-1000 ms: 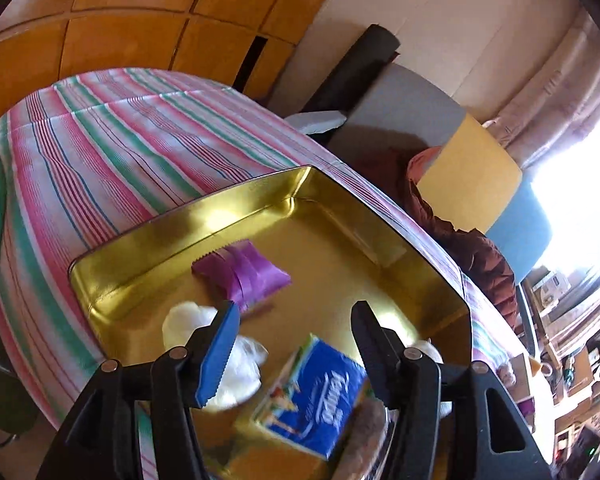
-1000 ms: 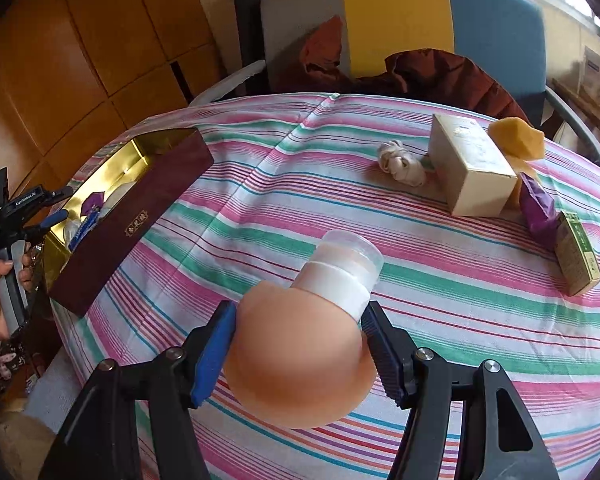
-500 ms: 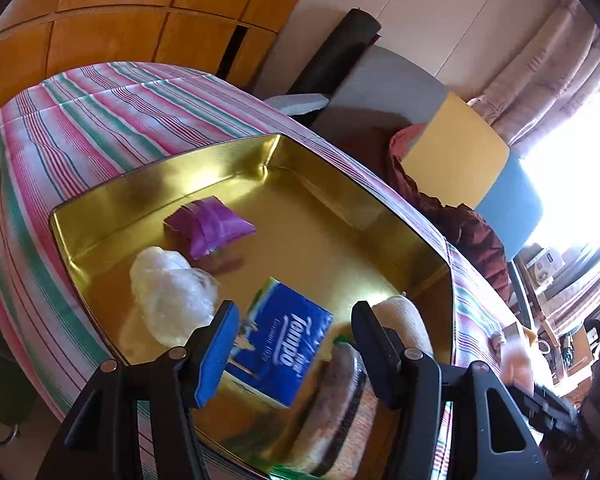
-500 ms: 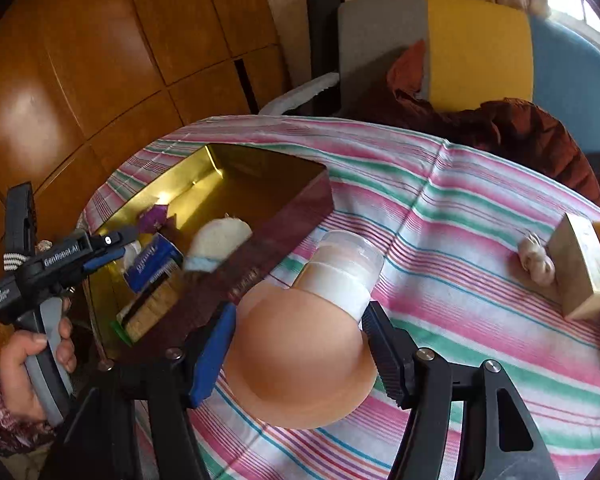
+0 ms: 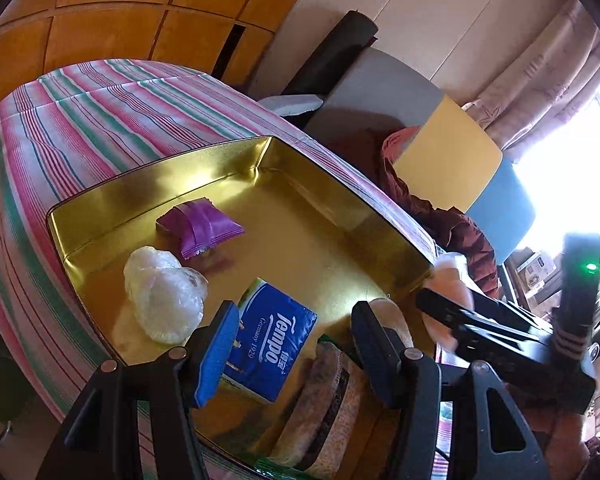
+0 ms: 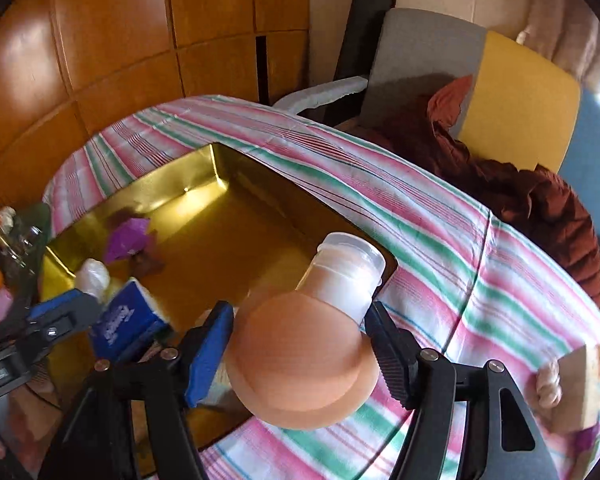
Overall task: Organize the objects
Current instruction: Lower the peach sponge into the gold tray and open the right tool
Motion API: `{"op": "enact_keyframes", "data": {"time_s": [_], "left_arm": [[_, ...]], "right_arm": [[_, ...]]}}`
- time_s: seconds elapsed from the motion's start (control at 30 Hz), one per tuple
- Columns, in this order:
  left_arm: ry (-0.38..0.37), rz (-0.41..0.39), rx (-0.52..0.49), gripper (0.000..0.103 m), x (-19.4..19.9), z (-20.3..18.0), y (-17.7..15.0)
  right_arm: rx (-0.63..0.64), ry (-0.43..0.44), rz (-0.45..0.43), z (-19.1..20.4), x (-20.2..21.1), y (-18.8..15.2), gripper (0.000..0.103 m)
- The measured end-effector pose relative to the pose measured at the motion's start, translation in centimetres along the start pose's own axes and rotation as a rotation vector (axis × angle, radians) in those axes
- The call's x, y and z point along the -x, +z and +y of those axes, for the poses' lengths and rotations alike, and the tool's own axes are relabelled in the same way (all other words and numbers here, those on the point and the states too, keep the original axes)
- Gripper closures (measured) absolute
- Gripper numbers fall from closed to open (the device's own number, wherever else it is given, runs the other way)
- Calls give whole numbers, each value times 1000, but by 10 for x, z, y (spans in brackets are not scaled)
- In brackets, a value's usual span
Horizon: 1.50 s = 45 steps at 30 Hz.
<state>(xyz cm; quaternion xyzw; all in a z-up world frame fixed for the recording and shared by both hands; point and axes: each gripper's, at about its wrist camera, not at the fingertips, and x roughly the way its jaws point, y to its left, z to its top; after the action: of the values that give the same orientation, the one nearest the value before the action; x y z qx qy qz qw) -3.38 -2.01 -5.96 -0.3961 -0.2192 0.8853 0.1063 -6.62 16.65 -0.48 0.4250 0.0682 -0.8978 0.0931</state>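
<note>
The right tool (image 6: 300, 344) has a peach, dome-shaped bottle (image 6: 300, 364) with a clear cap (image 6: 350, 274) between its fingers, and its jaws are opening at this moment. The black finger (image 6: 388, 354) lies against the bottle's flank; whether the blue pad (image 6: 210, 354) presses the other side cannot be told, since a thin gap seems to show there. The bottle sits tilted, cap pointing away from the camera, over the near right corner of the gold tin (image 6: 204, 164).

The left tool (image 5: 292, 344) stands partly open with nothing clamped. Its blue pad (image 5: 216, 354) and black finger (image 5: 374, 350) hang above the near end of the tin (image 5: 160, 184), over a blue Tempo tissue pack (image 5: 272, 344) without touching it.

Inside the tin, a purple sachet (image 5: 200, 228) lies toward the far half, a white crinkled plastic bundle (image 5: 162, 300) sits near the left wall, the tissue pack is nearer the camera, and a speckled packet (image 5: 328, 412) lies at the near edge beside it. The far right part of the tin's floor is bare gold, the widest free room within its walls.

The tin rests on the striped cloth of the table (image 6: 440, 220), near the table's rounded edge. Right of the tin the cloth lies open up to a tan box (image 6: 580, 384) at the picture's edge.

Both tools point downward at a slant toward the tin. The right tool (image 5: 480, 328) shows in the left wrist view as a blurred black shape at the tin's right corner.
</note>
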Motion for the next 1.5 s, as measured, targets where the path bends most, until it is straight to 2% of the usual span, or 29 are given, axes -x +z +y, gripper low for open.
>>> {"op": "enact_keyframes", "data": {"time_s": [0.13, 0.27, 0.43, 0.6, 0.83, 0.97, 1.07, 1.13, 1.3, 1.5], "left_arm": [[-1, 7, -2, 44, 0, 0, 0], [-3, 9, -3, 44, -1, -1, 0], [-5, 16, -10, 44, -2, -3, -3], [-8, 20, -47, 44, -3, -11, -8], [-15, 27, -75, 44, -2, -20, -13], [-19, 30, -85, 44, -2, -22, -13], [-20, 27, -87, 44, -1, -23, -13], [-22, 26, -87, 44, -1, -24, -13], [-39, 33, -101, 44, -2, -27, -15], [-59, 42, -159, 44, 0, -42, -24]], "right_arm": [[17, -68, -8, 0, -8, 3, 31], [-50, -71, -21, -12, -5, -1, 28], [-89, -119, -46, -23, 4, -13, 23], [-145, -128, -78, -34, 17, -25, 21], [-149, -160, -55, -34, 14, -27, 17], [-123, -205, -1, -29, -3, -17, 15], [-141, -198, -22, -28, 1, -17, 15], [-159, -175, -37, -30, 6, -21, 15], [-137, -192, -51, -33, 23, -42, 11], [-178, -185, 15, -53, 29, -76, 10]]}}
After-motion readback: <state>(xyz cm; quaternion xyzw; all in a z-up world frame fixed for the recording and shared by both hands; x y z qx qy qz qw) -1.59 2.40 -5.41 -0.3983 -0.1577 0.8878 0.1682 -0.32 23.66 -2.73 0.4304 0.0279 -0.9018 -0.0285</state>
